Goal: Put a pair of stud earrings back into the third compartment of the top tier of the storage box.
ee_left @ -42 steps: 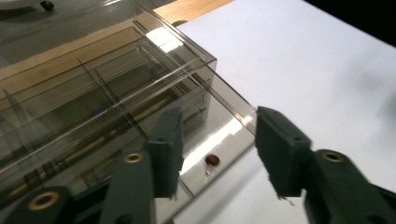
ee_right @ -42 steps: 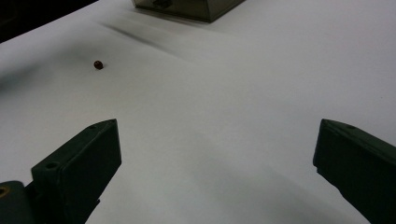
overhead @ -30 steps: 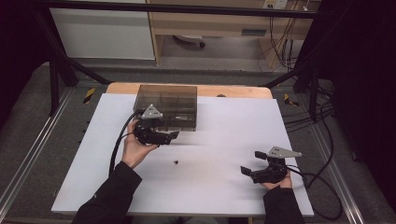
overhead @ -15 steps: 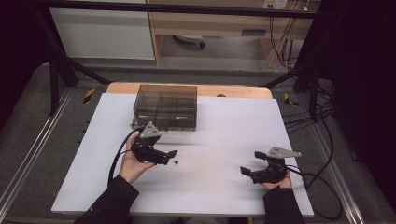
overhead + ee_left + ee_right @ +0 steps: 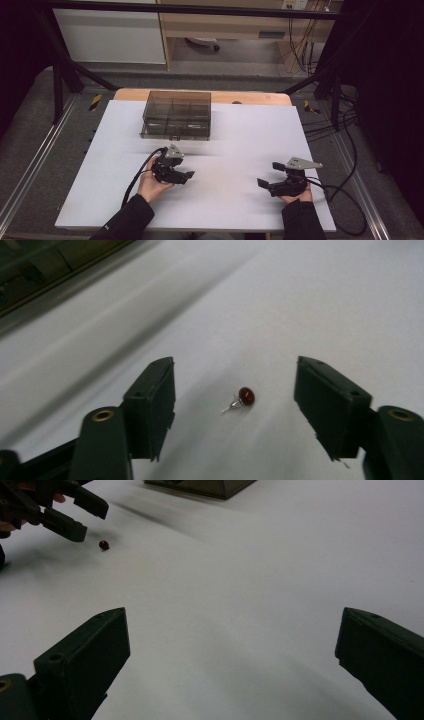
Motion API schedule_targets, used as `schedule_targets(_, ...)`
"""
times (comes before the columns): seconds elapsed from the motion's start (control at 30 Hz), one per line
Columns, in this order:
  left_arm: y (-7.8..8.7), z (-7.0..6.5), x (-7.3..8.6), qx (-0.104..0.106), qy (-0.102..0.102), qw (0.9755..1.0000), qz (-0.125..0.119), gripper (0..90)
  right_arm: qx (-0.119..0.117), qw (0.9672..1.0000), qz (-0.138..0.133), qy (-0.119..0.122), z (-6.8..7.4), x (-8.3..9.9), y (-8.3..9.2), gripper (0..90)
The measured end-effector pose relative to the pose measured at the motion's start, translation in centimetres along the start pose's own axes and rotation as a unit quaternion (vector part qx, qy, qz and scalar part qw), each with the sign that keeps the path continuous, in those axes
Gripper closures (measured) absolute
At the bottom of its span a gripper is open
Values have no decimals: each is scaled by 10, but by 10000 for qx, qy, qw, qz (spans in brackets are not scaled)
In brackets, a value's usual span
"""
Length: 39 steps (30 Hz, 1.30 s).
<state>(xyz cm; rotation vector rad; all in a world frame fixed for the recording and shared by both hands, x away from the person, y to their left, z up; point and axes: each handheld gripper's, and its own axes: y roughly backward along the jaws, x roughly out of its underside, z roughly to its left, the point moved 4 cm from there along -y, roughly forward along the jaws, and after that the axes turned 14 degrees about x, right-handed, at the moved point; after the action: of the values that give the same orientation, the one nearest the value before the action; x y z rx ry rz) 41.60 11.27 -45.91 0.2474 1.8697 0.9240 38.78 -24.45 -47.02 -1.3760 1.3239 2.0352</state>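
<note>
High view. One white table (image 5: 225,135) occupies the centre of the frame. One smoked transparent compartment box (image 5: 176,115) stands on it, upper left of centre, lid down. Two grippers are present, each held in one hand. The left gripper (image 5: 187,176) sits at lower left of centre, low over the sheet, jaws pointing toward the right of the frame. The right gripper (image 5: 262,183) sits at lower right, jaws pointing toward the left of the frame. One cable trails from each gripper. The stud is too small to make out here.

Left gripper view. Two black jaws rise from the lower left and lower right corners. They stand apart, pressing on nothing, having just been closing. One small red-headed stud (image 5: 242,398) with a thin metal pin lies on the white surface, in the gap between the jaw tips, slightly left of the midline and touching neither jaw. One edge of the box (image 5: 45,265) crosses the upper left corner.

Right gripper view. Two black jaws rise from the lower corners, spread wide with nothing between them. The other hand's gripper (image 5: 75,515) appears at upper left; the stud (image 5: 103,545) lies just beside its jaw tips. One corner of the box (image 5: 210,486) shows at the top edge.
</note>
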Motion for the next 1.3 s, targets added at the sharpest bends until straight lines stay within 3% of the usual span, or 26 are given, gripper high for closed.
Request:
schedule_targets(0.5, -11, -2, 5, 144, 88, 9998, 143, 617, -3, 10000, -13, -4, 0, 0, 0, 17)
schedule_targets(1.07, -15, -2, 7, 117, 159, 9996, 193, 779, -8, 10000, -15, -8, 0, 0, 0, 17)
schedule_targets(1.3, -15, -3, 7, 96, 127, 9997, 202, 793, -9, 10000, -13, -10, 0, 0, 0, 17)
